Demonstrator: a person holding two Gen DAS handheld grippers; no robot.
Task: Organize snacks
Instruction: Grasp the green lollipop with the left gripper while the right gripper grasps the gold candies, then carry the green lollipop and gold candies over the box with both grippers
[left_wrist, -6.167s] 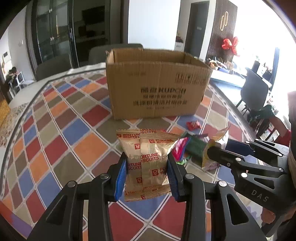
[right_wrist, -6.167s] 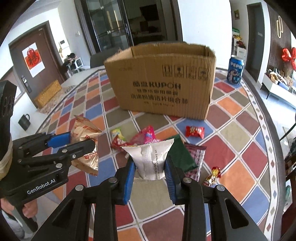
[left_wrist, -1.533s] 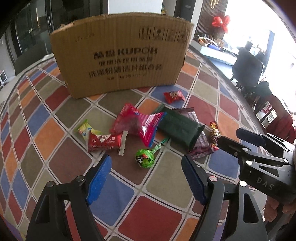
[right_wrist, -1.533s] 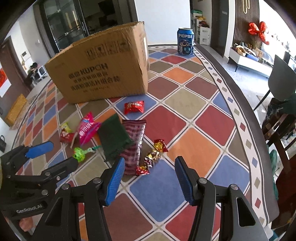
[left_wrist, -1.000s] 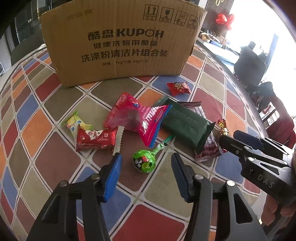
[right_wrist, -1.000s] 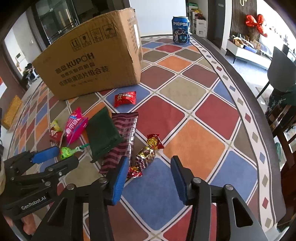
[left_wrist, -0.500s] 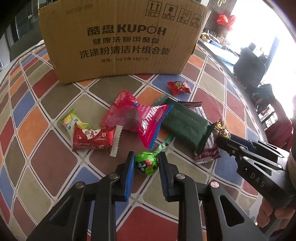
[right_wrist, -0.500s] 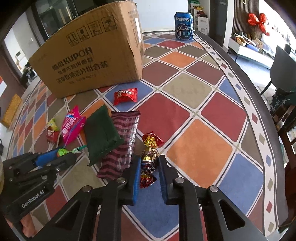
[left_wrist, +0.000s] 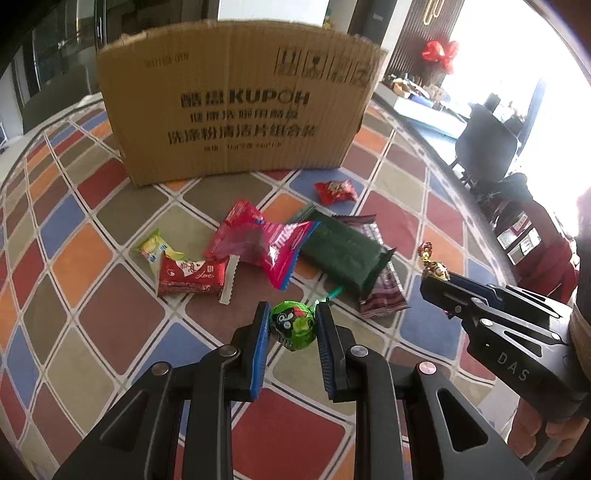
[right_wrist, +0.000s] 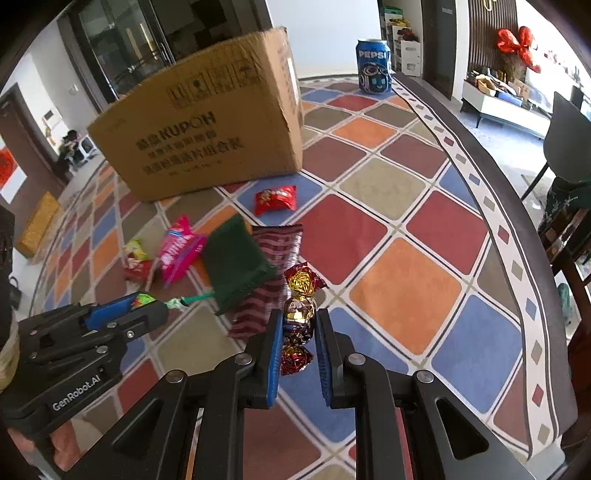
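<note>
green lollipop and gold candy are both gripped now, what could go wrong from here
The left gripper pinches only the round green foil lollipop head; its teal stick lies under the dark green packet and may drag it. The right gripper holds a gold and red foil candy string mid-length; loose ends could swing or slip.

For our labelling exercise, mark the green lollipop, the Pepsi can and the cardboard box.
green lollipop (left_wrist: 293, 325): left wrist view, on its wrapped head.
Pepsi can (right_wrist: 373, 68): right wrist view, on its printed side.
cardboard box (left_wrist: 240, 110): left wrist view, on its front wall.
</note>
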